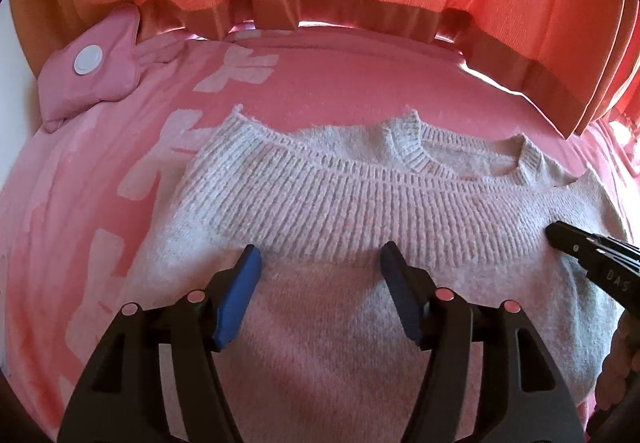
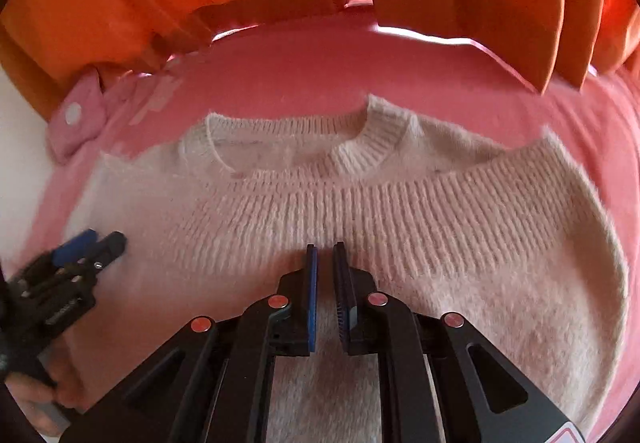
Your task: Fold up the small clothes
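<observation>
Lettering on one gripper only

The letters "DAS" are showing on the black body of the right gripper [image 1: 554,233], entering the left wrist view; nothing else is readable.

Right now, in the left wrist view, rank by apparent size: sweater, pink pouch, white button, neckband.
1. sweater, by far the largest.
2. neckband and pink pouch: look alike, unranked.
3. white button, smallest.

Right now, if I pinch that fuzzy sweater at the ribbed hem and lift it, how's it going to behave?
The sweater will probably droop limply: it is a soft knit lying folded flat on the pink cover. The folded layers would likely fall open. Its fuzzy surface should grip the pads rather than slip.
</observation>
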